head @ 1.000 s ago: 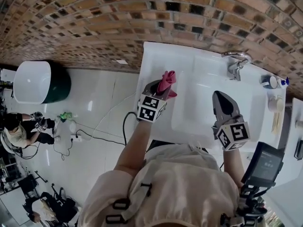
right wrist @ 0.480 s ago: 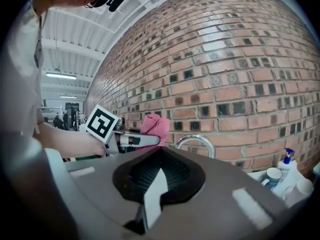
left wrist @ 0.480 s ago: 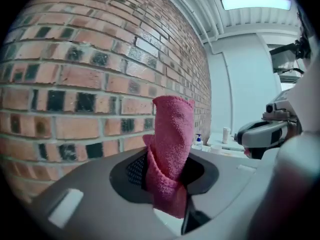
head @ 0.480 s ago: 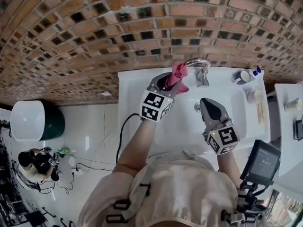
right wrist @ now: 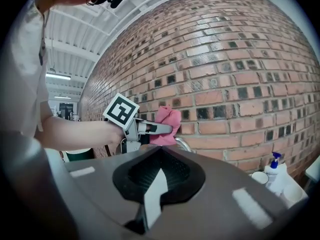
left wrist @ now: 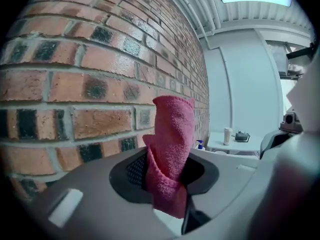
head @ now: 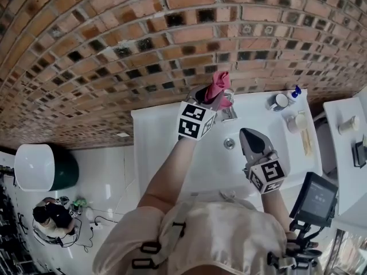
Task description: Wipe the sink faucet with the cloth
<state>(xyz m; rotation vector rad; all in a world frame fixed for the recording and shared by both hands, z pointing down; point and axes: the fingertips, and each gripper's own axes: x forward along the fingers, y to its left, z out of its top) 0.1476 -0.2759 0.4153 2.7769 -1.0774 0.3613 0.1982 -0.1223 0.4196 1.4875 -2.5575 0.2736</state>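
Clenched in left gripper [head: 213, 98]: pink cloth [head: 218, 85], pinched by its lower fold, upper half standing free past the tips, presumably to serve as the wiping pad. Held close to the brick wall [head: 114, 50], right over the chrome faucet [head: 229, 114] at the back of the white sink [head: 150, 130]. Touching the spout or just above it: hard to tell from overhead. Judged poised for a first pass, no wiping evident yet.

Right gripper [head: 250, 135] parked over the basin near the drain [head: 229, 144], short of the faucet, jaws together on nothing, likely kept low to leave the spout unobstructed.

Off to the right on the counter: cup [head: 279, 101] and spray bottle [head: 295, 91], apart from the faucet.
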